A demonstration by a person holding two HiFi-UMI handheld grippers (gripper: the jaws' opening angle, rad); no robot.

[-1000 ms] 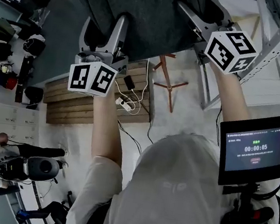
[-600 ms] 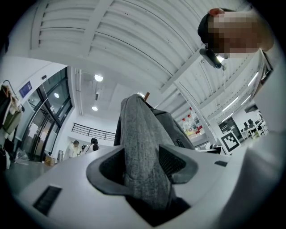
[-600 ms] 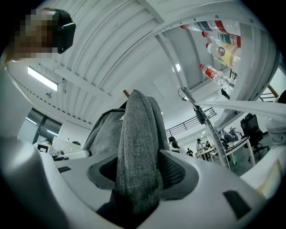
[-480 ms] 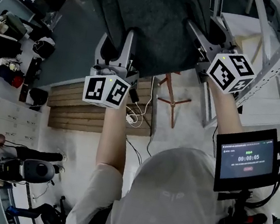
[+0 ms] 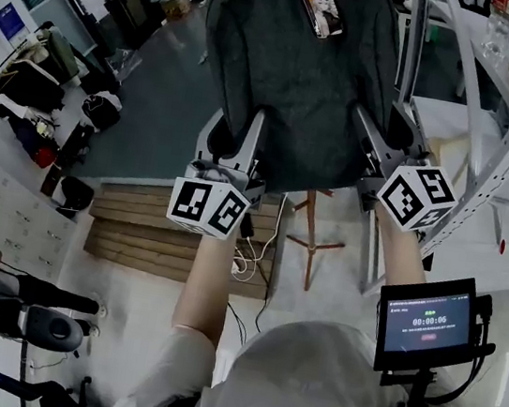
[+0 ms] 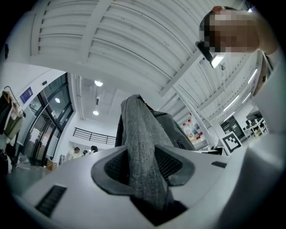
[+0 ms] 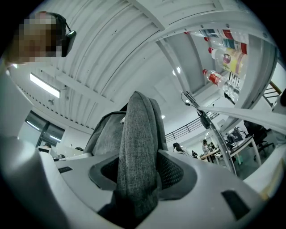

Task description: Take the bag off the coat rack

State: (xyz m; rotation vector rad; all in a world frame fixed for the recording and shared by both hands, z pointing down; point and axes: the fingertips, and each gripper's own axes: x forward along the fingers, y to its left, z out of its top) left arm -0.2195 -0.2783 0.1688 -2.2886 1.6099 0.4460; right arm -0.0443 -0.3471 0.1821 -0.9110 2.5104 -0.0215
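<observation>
The bag, a grey fabric backpack, is seen hanging above the raised arms, with the wooden coat rack showing below and behind it; its hook is hidden by the bag, so it is judged that nothing has been lifted off yet. The grasp is nearly made: the left gripper is set at the bag's lower left side and the right gripper at its lower right. In the left gripper view a fold of the grey cloth is pinched between the closing jaws; in the right gripper view a similar fold is clamped in the same way, those jaws also closing. What remains is judged to be the lift clear of the rack and the lowering. Compared with a second ago, both pairs of jaws have been narrowed onto the cloth; more of the bag's upper part has been brought into the head view.
</observation>
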